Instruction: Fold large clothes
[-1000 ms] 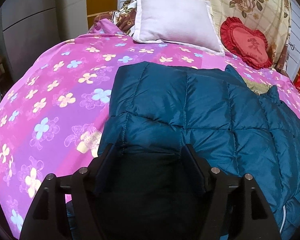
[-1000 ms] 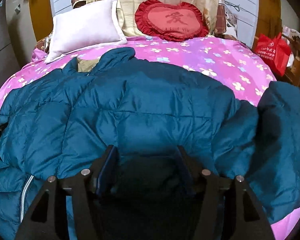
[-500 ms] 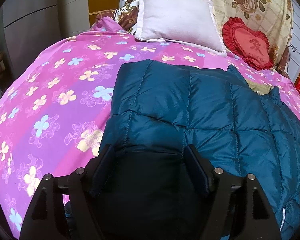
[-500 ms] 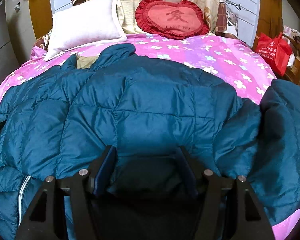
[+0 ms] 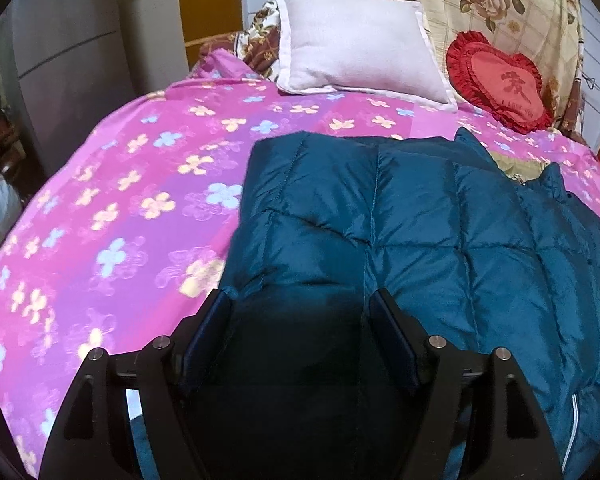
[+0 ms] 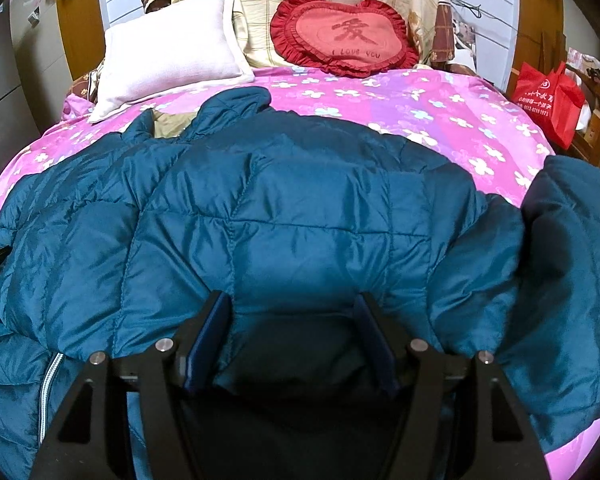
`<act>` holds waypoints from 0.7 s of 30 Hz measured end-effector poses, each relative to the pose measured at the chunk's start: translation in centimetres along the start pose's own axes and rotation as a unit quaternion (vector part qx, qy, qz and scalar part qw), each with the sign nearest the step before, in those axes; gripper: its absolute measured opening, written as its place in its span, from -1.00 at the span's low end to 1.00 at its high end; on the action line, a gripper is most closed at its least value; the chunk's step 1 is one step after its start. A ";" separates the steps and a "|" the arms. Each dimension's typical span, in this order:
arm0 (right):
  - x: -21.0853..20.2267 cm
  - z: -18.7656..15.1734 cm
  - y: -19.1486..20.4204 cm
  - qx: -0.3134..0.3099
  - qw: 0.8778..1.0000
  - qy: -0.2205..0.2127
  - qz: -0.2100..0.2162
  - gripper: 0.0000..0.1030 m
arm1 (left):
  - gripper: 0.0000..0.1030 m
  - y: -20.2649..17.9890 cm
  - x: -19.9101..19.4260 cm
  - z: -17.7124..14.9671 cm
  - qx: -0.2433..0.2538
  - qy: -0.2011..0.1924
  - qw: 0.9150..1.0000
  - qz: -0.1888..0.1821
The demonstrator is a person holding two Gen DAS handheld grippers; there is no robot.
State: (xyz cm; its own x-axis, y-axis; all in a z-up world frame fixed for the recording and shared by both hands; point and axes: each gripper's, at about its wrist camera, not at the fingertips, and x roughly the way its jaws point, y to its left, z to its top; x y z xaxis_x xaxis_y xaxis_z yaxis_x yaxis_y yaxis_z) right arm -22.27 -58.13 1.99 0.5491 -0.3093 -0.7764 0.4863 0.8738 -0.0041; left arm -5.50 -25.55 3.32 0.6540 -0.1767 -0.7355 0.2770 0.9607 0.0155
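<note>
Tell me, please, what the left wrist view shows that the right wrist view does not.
Only the left wrist view shows the grey cabinet beside the bed and the broad bare stretch of pink flowered bedspread left of the jacket.

Only the right wrist view shows the red shopping bag whole and the jacket's dark sleeve lying out to the right.

Both show the teal quilted down jacket, the white pillow and the red heart-shaped cushion.

Glossy quilted jacket point(image 6: 300, 216), matt pillow point(image 5: 360, 44)
</note>
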 end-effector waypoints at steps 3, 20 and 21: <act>0.0 0.0 0.1 0.000 1.000 0.000 -0.001 0.34 | 0.00 0.0 -1.5 -0.2 0.001 -0.007 1.000 -0.015; 0.0 0.9 -1.8 -0.014 0.999 0.036 -0.033 0.34 | 0.00 -4.6 0.5 1.0 0.001 0.041 0.996 -0.077; 0.0 0.8 -2.0 -0.017 0.999 0.029 -0.033 0.34 | 0.00 -4.7 0.6 0.7 0.003 0.034 0.997 -0.074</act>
State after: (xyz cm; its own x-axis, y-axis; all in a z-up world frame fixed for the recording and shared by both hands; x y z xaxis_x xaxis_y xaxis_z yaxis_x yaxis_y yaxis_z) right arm -22.69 -60.15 2.44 0.4760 -0.3450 -0.8089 0.4961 0.8649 -0.0769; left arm -5.91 -30.30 3.27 0.5564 -0.3010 -0.7745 0.3714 0.9239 -0.0923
